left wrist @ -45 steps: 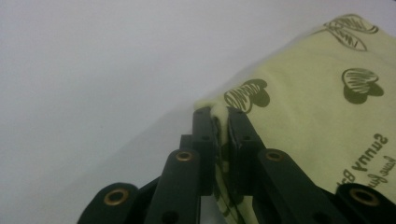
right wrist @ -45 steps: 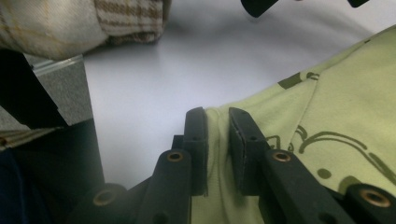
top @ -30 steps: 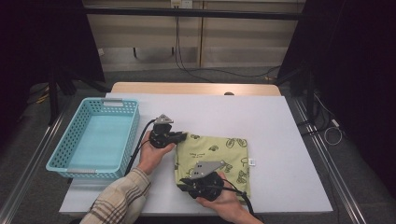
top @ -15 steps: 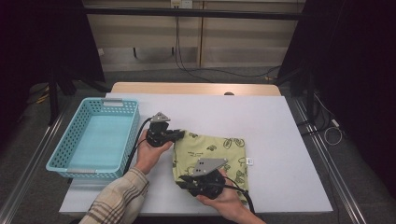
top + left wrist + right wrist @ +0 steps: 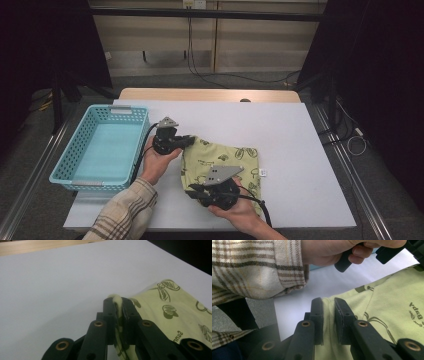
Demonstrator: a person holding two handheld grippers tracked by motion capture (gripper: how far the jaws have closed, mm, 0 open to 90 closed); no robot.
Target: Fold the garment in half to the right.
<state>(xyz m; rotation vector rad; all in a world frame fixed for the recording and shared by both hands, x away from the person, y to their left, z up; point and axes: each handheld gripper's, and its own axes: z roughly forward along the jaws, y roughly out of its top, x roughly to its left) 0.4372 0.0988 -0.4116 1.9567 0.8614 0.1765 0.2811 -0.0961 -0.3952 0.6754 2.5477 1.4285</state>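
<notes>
White table (image 5: 300,130), seemingly grey floor (image 5: 385,200)

A recording lab: black curtains (image 5: 385,75) flank a white bench (image 5: 280,130), with cables (image 5: 220,75) trailing across the floor.

L hand-held gripper (image 5: 119,305) jaws pinched on folded edge of yellow-green leaf-print cloth (image 5: 175,312), cloth spread to right, white tabletop (image 5: 57,282) beyond, wood strip at far edge

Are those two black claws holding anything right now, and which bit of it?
Both hold the green cloth: the left gripper pinches its far-left corner, the right gripper its near-left edge.
</notes>
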